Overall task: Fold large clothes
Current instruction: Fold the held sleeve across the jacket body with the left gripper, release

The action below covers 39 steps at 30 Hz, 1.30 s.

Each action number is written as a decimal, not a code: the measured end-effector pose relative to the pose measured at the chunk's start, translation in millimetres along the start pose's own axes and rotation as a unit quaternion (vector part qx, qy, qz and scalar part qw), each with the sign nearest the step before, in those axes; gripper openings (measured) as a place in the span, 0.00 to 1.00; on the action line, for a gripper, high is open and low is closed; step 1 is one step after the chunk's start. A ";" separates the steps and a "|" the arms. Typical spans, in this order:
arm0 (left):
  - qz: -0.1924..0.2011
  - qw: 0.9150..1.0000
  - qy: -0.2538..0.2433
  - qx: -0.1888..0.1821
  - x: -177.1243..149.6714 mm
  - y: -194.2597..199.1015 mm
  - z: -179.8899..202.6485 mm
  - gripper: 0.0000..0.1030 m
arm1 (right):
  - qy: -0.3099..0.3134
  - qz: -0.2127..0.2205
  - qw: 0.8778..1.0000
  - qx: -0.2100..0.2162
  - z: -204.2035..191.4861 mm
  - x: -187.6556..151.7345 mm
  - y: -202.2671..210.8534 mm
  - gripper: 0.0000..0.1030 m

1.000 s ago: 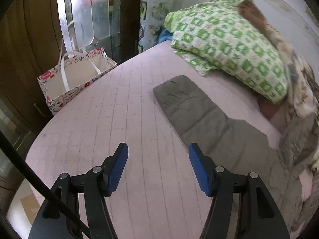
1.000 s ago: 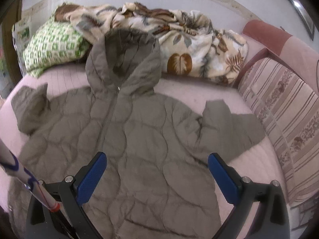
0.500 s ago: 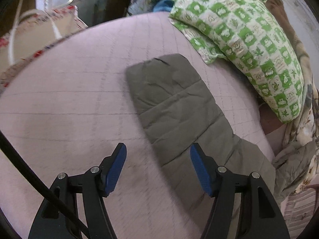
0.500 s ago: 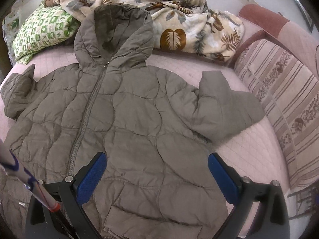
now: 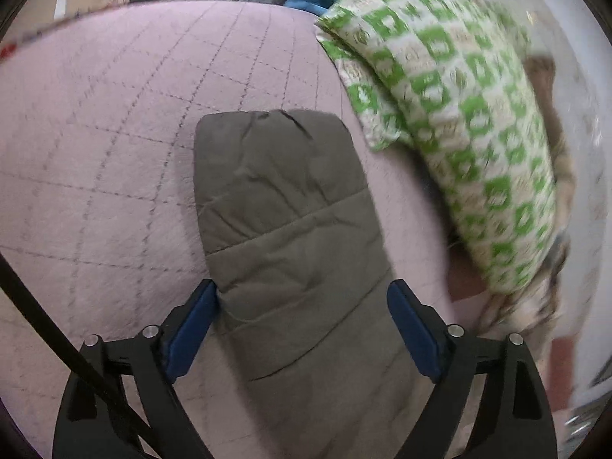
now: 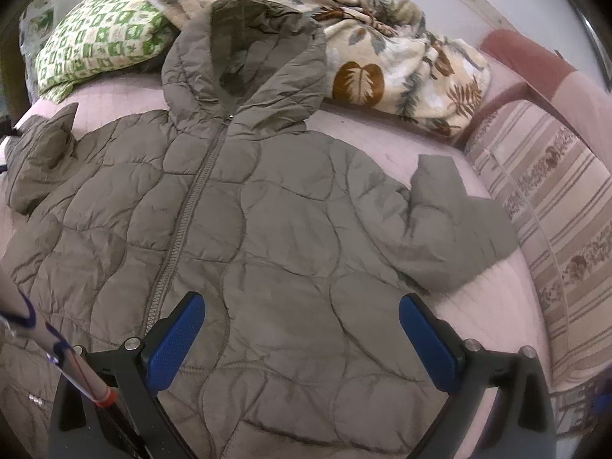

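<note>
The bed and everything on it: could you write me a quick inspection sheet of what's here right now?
Surface: pink quilted bed cover, with bare patches around the coat.
Job's things: olive hooded puffer jacket spread flat, front up, zip closed, hood resting on the bedding behind; one sleeve stretched out flat, the other sleeve bent back toward the body.
Clutter: green checked pillow; leaf-print blanket bunched behind the hood.
Grippers: left tool opening, its blue pads either side of the sleeve, not pressing it; right tool open over the jacket's lower front.
Cables: black cable by the left tool.
Surroundings: striped sofa cushion beside the bed.
</note>
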<state>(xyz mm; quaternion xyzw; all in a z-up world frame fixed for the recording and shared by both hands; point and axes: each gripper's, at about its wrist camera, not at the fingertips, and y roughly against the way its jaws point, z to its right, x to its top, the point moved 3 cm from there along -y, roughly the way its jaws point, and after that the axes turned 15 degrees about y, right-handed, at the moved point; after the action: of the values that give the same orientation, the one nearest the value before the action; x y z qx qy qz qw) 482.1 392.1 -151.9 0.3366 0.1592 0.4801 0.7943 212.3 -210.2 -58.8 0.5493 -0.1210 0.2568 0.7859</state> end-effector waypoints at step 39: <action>-0.107 0.901 -0.416 0.057 -467.0 86.9 117.1 0.10 | -0.155 0.022 0.986 0.053 93.2 -101.8 46.4 1.00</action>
<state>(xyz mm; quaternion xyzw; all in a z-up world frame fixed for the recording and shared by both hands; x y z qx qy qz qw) 264.5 -31.6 -40.4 0.5308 -0.1234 0.1984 0.8146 110.6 -311.7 -35.6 0.6206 -0.2395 0.1918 0.7216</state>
